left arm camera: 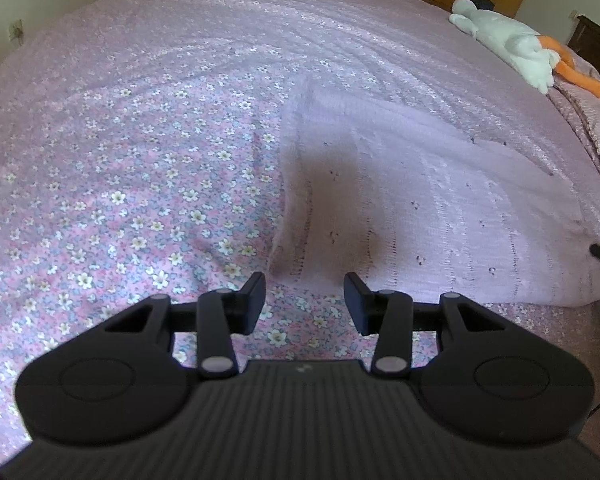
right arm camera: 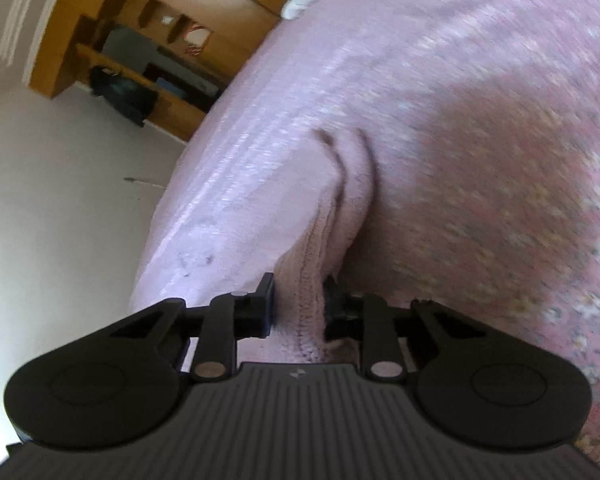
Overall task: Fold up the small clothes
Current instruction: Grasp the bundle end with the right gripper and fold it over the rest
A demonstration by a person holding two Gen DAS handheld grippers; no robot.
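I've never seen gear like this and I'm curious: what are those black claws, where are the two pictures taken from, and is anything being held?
Each picture comes from a wide-angle camera on a hand-held two-finger gripper, looking along its fingers. The left gripper is open over a floral pink bedsheet, just short of a pale pink knitted garment. The right gripper is shut on a bunched edge of that garment. A white and orange plush toy lies far off on the bed.

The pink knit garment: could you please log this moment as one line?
left gripper: open, over floral bedspread | right gripper: shut on pink knit garment edge
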